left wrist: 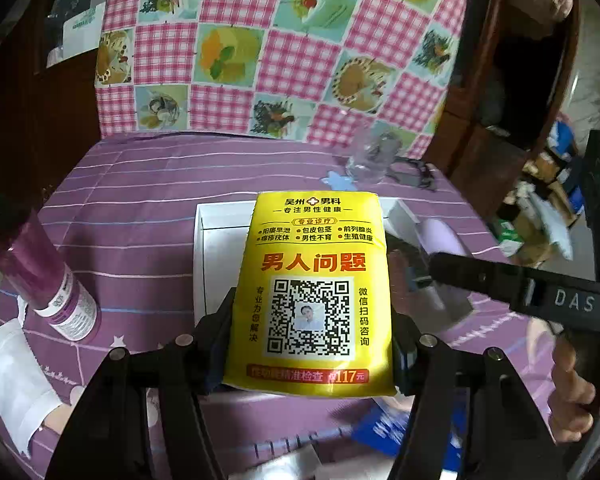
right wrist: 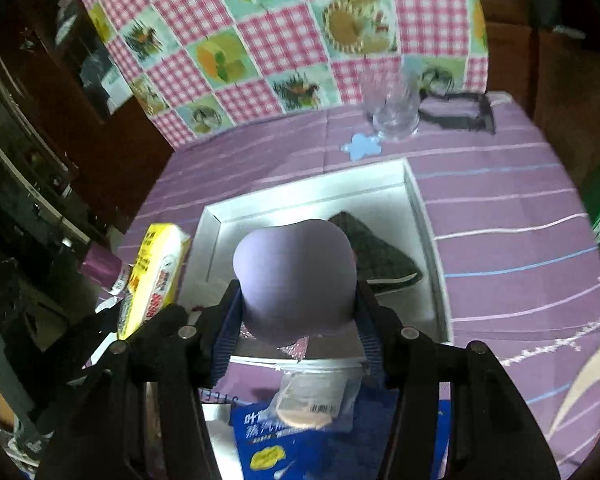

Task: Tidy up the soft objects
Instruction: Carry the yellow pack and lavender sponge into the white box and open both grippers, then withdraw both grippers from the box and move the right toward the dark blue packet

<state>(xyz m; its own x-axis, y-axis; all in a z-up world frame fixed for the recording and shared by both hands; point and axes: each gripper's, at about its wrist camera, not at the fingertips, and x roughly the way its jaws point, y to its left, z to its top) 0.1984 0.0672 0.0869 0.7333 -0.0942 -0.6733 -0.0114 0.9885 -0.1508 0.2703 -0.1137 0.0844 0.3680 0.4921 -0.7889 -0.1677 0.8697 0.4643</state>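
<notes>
Yellow plastic-wrapped tissue pack (left wrist: 312, 292) is sitting clamped between the left gripper (left wrist: 312, 344) fingers, hovering at the near left edge of the shallow white cardboard box (right wrist: 416, 200). Over that box the right gripper (right wrist: 298, 312) is squeezing a rounded lilac sponge (right wrist: 296, 276) — a dark folded cloth (right wrist: 380, 256) is lying inside, behind it.
</notes>
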